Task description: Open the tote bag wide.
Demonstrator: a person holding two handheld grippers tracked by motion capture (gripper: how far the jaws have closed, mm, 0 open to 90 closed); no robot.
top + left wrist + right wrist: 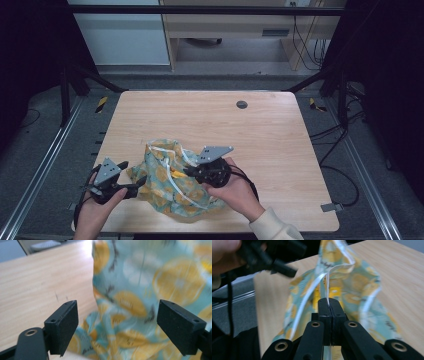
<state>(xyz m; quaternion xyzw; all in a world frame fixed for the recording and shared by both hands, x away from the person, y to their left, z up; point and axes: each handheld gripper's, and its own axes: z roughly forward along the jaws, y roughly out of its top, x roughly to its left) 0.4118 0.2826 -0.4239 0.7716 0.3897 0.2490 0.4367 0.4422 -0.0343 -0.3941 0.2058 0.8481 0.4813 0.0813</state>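
Wooden table [280, 135], crumpled lemon-print bag [172, 182]

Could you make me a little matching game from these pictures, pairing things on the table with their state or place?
Things:
1. left gripper
2. right gripper
3. patterned cloth bag
4. dark round plug

States or places:
a. set in the table top near its far edge
b. shut on a white ribbon
c. open, with cloth between its fingers
d. crumpled on the near part of the table, printed with yellow fruit slices on teal

Pairs: 1-c, 2-b, 3-d, 4-a
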